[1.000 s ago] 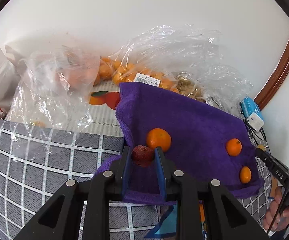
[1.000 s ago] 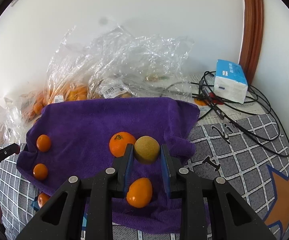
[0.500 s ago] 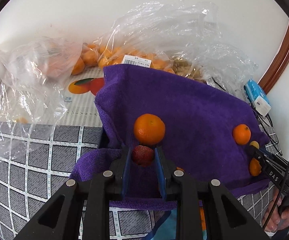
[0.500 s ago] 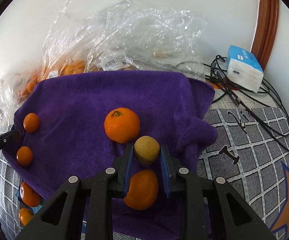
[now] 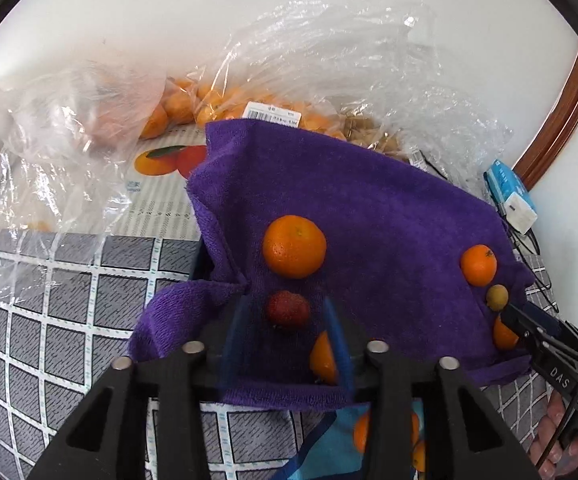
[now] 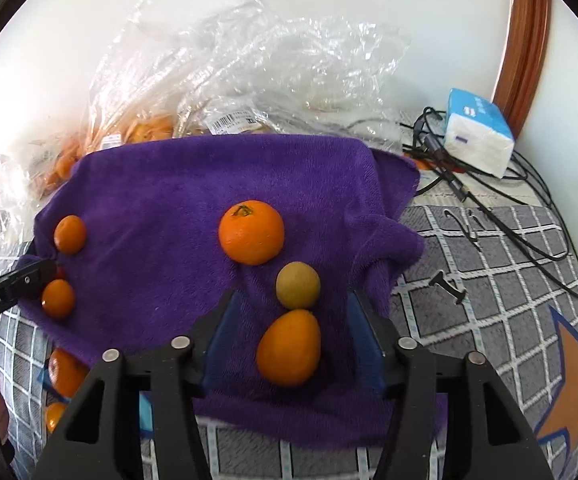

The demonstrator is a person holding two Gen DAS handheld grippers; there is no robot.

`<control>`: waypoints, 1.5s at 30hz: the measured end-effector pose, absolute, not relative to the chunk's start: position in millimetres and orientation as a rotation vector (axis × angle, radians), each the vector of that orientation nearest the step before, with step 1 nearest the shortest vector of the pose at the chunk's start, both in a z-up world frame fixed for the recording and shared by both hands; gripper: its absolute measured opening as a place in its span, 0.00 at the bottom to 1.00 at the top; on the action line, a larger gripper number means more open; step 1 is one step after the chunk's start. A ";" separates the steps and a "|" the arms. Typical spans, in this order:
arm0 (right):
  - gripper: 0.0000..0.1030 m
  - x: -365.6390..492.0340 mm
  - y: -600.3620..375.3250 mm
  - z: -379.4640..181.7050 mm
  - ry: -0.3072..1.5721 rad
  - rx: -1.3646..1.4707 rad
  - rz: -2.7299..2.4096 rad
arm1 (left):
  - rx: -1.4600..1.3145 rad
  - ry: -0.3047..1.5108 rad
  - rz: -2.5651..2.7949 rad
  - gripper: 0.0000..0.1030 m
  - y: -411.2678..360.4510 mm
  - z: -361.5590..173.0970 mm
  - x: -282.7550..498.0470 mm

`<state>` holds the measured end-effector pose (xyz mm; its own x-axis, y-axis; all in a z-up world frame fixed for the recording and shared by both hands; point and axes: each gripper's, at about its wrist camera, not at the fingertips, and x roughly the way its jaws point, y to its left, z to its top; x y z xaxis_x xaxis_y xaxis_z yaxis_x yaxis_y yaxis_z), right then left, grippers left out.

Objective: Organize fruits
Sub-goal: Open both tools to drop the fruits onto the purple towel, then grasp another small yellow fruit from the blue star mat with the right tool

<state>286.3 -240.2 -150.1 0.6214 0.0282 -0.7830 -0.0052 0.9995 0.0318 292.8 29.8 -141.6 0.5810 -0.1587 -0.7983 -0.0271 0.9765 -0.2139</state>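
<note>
A dark red, bumpy little fruit (image 5: 287,309) lies on the purple towel (image 5: 369,208) near its front left corner, just in front of a round orange (image 5: 293,246). Toward the towel's front right edge, a small yellow-green round fruit (image 6: 297,285) rests between a stem-up orange (image 6: 251,231) behind it and an egg-shaped orange fruit (image 6: 289,347) touching its front. Two small oranges (image 6: 70,233) sit by the towel's left edge.
</note>
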 end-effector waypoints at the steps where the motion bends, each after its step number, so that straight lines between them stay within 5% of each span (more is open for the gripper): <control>1: 0.58 281.6 -238.1 -147.1 0.896 0.020 0.017 | -0.217 0.938 -0.081 0.46 31.6 -137.9 289.4; 5: 0.71 261.2 -229.5 -136.4 0.863 -0.005 -0.028 | -0.227 0.901 -0.090 0.50 38.1 -122.8 272.1; 45: 0.63 162.4 -139.3 -162.7 0.886 0.049 0.090 | -0.193 0.927 -0.013 0.50 122.9 -158.9 146.8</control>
<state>162.4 -139.3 -162.7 0.6287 0.0989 -0.7714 -0.0585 0.9951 0.0798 146.8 122.9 -158.9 0.6015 -0.0947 -0.7932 -0.0716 0.9826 -0.1716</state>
